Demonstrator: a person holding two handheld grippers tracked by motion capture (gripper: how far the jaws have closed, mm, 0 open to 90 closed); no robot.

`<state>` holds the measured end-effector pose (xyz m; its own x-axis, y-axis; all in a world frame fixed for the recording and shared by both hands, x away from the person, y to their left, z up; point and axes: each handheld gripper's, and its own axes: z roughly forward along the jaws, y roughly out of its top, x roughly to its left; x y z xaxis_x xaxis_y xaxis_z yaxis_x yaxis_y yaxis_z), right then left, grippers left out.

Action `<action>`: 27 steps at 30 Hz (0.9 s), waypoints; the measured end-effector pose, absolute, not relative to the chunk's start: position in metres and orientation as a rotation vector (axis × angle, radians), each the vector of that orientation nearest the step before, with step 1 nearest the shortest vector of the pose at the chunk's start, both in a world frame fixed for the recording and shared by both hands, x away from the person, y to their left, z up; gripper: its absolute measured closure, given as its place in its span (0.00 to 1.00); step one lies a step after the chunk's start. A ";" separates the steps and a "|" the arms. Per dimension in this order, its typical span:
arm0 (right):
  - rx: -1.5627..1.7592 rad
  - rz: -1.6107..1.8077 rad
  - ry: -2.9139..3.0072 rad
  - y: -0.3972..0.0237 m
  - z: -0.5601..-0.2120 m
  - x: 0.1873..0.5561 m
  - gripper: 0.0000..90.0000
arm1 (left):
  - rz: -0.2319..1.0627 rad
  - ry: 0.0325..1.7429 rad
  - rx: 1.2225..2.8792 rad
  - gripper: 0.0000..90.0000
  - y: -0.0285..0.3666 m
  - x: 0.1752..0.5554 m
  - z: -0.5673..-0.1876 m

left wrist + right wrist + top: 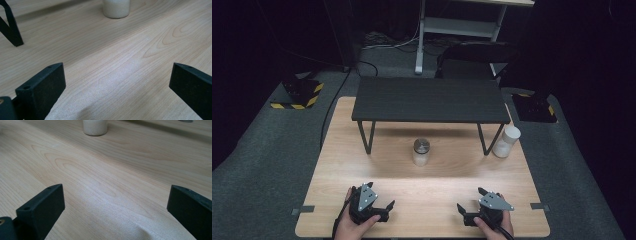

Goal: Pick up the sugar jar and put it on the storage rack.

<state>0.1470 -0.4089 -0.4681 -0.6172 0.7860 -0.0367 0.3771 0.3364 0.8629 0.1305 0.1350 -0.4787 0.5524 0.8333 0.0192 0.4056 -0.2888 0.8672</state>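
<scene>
A small glass jar (421, 151) with a metal lid and white contents stands mid-table, just in front of a low black shelf (428, 99). A white-capped bottle (506, 141) stands by the shelf's right leg. My left gripper (381, 196) rests near the table's front edge at the left, open with nothing between its jaws. My right gripper (470, 199) rests at the front right, also open with nothing in it. In the left gripper view the gripper (117, 72) spans bare wood, with the jar (116, 8) far ahead. The right gripper (116, 192) faces the jar (95, 127) too.
The wooden table (362, 165) stands on grey carpet. A black shelf leg (11, 27) rises at the left of the left gripper view. Behind the table are a dark chair (472, 55), a white desk frame (457, 25) and floor cables.
</scene>
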 end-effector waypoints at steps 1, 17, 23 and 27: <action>1.024 1.213 2.155 -0.409 -0.468 0.148 0.02 | 0.604 1.008 1.897 0.01 0.135 0.130 -0.479; 1.035 1.229 2.149 -0.413 -0.469 0.148 0.01 | 0.602 1.014 1.880 0.01 0.136 0.127 -0.480; 1.051 1.224 2.137 -0.417 -0.469 0.146 0.02 | 0.595 1.013 1.875 0.01 0.138 0.126 -0.481; 1.073 1.234 2.123 -0.422 -0.469 0.146 0.01 | 0.591 1.015 1.872 0.01 0.139 0.126 -0.481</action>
<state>0.1457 -0.4217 -0.4691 -0.5914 0.8064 -0.0039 0.3959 0.2946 0.8698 0.1263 0.1385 -0.4806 0.5491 0.8357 -0.0073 0.4067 -0.2596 0.8759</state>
